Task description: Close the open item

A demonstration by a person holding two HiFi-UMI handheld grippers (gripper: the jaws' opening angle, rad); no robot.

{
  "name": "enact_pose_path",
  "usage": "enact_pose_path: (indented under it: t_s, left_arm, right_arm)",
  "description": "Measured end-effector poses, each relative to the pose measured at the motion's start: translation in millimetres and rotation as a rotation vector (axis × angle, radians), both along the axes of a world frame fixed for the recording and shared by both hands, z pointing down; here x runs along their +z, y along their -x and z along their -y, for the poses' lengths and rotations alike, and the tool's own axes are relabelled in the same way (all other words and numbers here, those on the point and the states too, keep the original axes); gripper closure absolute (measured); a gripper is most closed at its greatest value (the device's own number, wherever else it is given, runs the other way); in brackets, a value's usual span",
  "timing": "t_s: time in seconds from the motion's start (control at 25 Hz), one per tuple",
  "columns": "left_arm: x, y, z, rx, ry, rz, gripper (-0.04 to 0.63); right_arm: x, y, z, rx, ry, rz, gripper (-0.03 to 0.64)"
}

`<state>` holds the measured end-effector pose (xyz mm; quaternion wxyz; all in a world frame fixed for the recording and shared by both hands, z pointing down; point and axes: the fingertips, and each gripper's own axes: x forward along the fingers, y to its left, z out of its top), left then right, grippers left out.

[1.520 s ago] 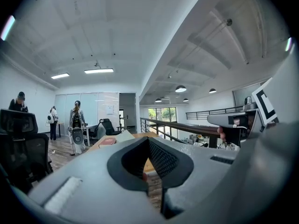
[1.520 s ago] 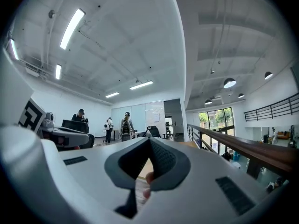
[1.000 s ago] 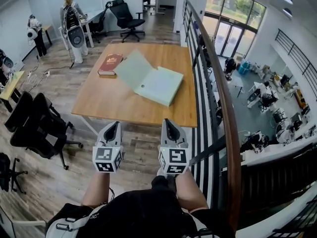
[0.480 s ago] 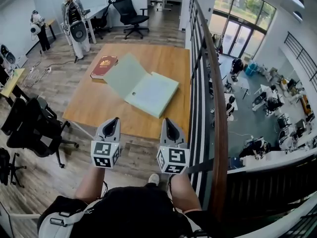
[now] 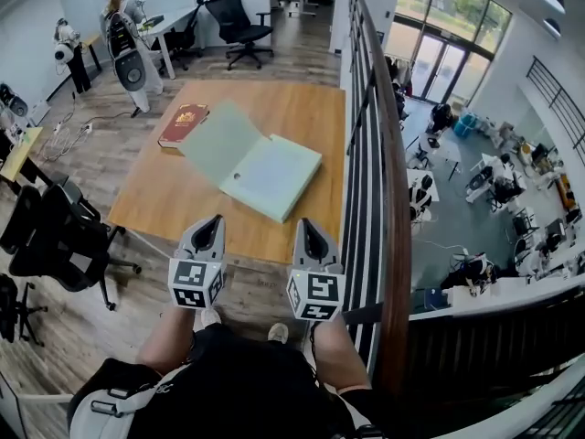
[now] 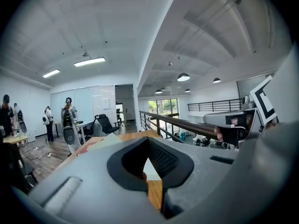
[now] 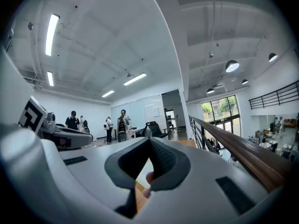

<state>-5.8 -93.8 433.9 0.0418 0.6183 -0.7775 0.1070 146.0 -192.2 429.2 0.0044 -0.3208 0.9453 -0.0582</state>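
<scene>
An open book (image 5: 274, 176) lies on the wooden table (image 5: 302, 108), its pale green cover (image 5: 218, 139) raised at an angle to the left of the white page block. My left gripper (image 5: 215, 220) and right gripper (image 5: 306, 223) are held side by side just short of the table's near edge, pointing at the book and apart from it. Both are shut with nothing between the jaws. In the left gripper view the left gripper (image 6: 148, 139) frames a sliver of white page (image 6: 151, 170). The right gripper (image 7: 149, 139) points level towards the table.
A closed red book (image 5: 183, 123) lies at the table's far left. A dark handrail with bars (image 5: 386, 172) runs along the table's right side, with a drop to a lower floor beyond. Black office chairs (image 5: 55, 236) stand at the left. People (image 5: 121, 26) stand far behind the table.
Both grippers have come forward together towards the table; its near edge and the open book now sit closer to them. The jaws stayed shut.
</scene>
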Motion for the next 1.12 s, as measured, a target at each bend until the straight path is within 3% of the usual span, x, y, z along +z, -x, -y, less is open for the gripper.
enact_pose_path:
  t_s: [0.56, 1.12]
  left_arm:
    - [11.0, 34.2, 33.9, 0.09, -0.011, -0.043, 0.6]
    - [12.7, 183.7, 101.3, 0.195, -0.035, -0.064, 0.6]
  right_arm:
    - [17.2, 24.1, 20.9, 0.087, 0.023, -0.036, 0.62]
    - [22.1, 156.7, 64.2, 0.213, 0.025, -0.105, 0.62]
